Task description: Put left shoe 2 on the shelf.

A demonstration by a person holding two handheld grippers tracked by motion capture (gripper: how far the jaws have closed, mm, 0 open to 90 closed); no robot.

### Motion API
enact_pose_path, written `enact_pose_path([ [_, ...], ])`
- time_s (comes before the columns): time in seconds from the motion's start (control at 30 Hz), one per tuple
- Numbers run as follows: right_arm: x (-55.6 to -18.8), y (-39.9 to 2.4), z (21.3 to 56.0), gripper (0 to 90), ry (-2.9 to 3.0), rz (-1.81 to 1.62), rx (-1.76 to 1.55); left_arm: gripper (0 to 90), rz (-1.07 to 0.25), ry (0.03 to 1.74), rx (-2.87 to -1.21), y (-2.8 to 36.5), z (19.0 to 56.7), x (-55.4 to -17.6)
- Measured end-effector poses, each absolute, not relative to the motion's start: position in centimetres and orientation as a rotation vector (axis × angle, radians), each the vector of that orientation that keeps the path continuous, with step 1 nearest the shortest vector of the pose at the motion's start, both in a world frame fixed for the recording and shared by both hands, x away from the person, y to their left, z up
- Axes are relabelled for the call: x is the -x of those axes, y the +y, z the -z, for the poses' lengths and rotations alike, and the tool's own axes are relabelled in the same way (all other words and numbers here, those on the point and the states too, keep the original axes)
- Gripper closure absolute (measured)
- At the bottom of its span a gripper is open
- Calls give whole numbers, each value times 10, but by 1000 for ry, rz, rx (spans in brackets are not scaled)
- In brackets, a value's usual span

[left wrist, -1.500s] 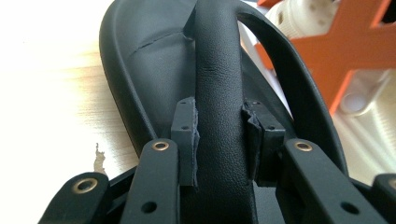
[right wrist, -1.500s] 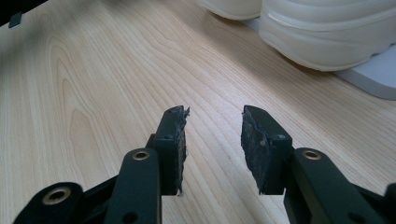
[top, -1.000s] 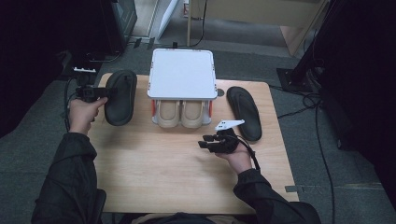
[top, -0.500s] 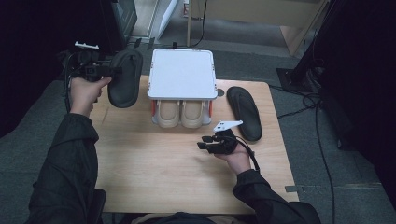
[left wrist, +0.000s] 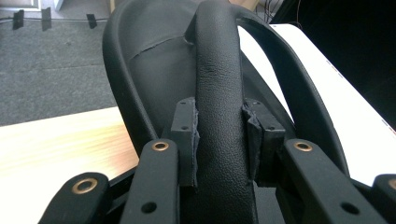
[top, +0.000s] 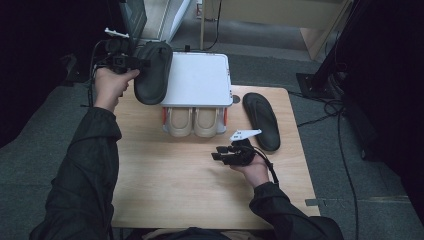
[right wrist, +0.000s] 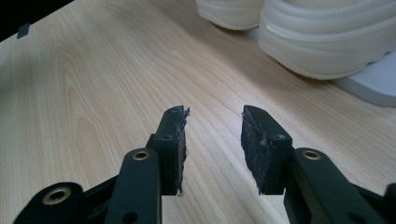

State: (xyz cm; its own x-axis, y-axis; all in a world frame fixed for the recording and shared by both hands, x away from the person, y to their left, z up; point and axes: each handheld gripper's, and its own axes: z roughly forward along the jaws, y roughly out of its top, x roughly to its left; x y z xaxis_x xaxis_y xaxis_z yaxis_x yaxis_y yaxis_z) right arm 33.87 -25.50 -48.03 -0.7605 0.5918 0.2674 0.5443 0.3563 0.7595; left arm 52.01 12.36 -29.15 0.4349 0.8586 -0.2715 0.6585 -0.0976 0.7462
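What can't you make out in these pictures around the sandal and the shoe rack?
- Left gripper, high view: its grip on the lifted sandal is too small and dark to see.
- Beige shoes, high view: the white rack top hides their back halves.
- Beige shoes, right gripper view: cut off by the top edge.

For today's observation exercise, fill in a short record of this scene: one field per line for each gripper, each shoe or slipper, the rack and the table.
left gripper: shut on the strap of a black slipper, held up above the table's far left corner
right gripper: open, nothing between the pads, low over the table
second black slipper: lying flat on the table, right of the rack
beige shoes: a pair, side by side on the rack's lower level
white rack: flat top, bare
table: light wood
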Motion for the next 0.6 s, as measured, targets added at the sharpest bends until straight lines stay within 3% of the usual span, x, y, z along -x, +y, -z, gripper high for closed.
enact_pose_path([
  [0.6,-335,-258,476,606,2543,-1380,-1029,687,-261,1294,-1865,60,308,-538],
])
